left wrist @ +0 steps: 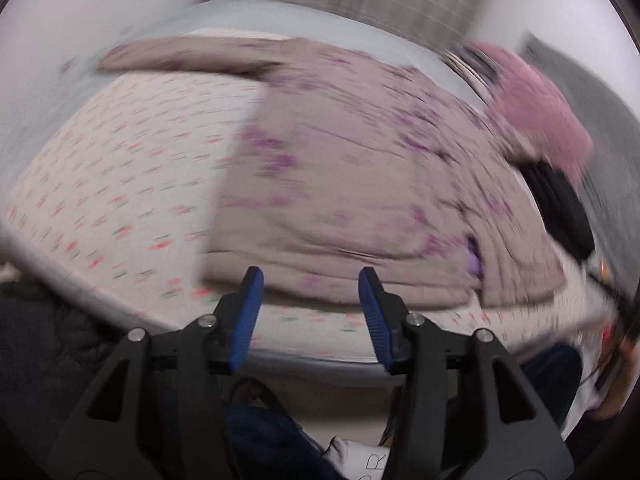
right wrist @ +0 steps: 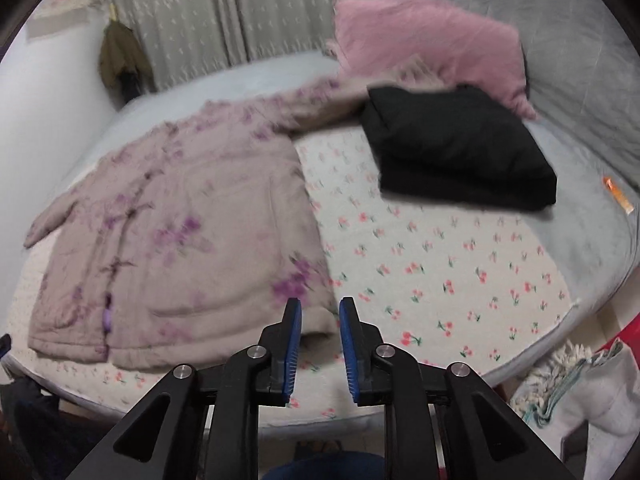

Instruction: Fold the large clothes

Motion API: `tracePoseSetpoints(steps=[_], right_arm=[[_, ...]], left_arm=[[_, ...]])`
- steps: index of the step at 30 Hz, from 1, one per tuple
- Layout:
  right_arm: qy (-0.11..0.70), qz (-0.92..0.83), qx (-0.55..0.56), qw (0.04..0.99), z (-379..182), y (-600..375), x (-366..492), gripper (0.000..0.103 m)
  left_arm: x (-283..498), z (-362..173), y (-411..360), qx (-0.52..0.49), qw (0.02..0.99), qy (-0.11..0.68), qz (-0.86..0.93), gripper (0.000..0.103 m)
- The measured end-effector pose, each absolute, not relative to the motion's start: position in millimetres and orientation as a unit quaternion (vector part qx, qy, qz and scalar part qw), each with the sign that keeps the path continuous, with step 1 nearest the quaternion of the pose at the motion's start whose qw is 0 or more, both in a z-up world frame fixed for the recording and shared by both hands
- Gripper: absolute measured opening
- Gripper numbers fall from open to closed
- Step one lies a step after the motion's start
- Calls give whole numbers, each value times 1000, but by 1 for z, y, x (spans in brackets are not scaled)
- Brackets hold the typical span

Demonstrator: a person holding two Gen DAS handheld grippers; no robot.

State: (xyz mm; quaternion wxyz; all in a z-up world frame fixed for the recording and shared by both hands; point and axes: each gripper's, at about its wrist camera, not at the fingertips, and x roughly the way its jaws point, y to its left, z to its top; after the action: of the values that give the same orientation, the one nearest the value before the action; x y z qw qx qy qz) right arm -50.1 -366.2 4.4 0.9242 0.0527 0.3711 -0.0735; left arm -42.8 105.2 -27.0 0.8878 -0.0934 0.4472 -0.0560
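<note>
The mauve quilted floral jacket (right wrist: 172, 232) is lying flat on the cherry-print bedsheet (right wrist: 440, 264); the left gripper (left wrist: 311, 280) and right gripper (right wrist: 320, 308) are hovering spread, empty; no legible writing.

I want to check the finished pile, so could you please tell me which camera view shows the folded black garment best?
The right wrist view: the folded black garment lies whole and fairly sharp on the bed, in front of the pink pillow. The left wrist view shows only a blurred dark sliver at its right edge.
</note>
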Motion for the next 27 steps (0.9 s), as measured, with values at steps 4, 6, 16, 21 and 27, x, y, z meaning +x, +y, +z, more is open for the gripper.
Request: tracePoseSetpoints(steps=[4, 6, 16, 21, 27], right_arm=[[370, 30, 15, 928, -6, -302, -30, 63], [377, 89, -30, 921, -22, -260, -14, 70], [421, 96, -14, 902, -69, -253, 23, 24], [366, 77, 18, 927, -21, -282, 19, 26], [297, 46, 48, 953, 29, -308, 8, 38]], left_arm=[[-15, -47, 16, -34, 874, 464, -137, 58], [-4, -61, -19, -10, 866, 476, -151, 58], [20, -92, -73, 22, 882, 449, -140, 5], [33, -83, -64, -40, 862, 481, -153, 5], [51, -20, -46, -70, 897, 415, -134, 46]])
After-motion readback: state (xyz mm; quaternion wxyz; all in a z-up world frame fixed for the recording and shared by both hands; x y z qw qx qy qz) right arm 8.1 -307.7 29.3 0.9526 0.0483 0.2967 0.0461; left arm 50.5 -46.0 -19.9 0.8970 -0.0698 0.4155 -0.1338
